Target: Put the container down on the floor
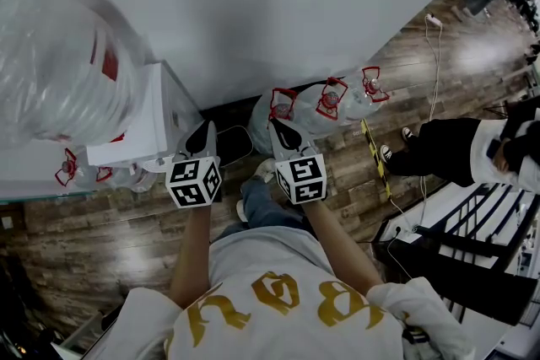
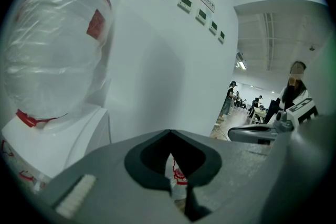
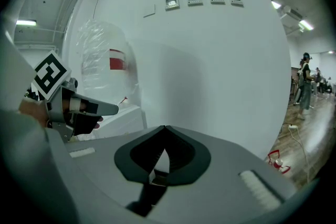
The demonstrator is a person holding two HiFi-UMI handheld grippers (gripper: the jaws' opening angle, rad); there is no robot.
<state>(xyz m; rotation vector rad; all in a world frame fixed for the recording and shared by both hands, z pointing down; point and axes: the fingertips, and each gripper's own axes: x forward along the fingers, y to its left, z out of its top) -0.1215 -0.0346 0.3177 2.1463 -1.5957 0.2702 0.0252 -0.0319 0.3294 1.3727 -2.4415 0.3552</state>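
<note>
Left hand-held gripper (image 1: 206, 129) and right hand-held gripper (image 1: 278, 126) sit closed, empty, near the clear plastic-wrapped container (image 1: 59, 55).

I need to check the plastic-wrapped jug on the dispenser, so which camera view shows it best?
The right gripper view: the whole plastic-wrapped jug shows, upright on the white dispenser. The left gripper view shows it close but cropped; the head view only a blur from above.

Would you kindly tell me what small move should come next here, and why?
Probably open both grippers and swing them left toward the plastic-wrapped container on the white dispenser. The left gripper and right gripper are shut, hold nothing, and point at the wall beside it.
</note>
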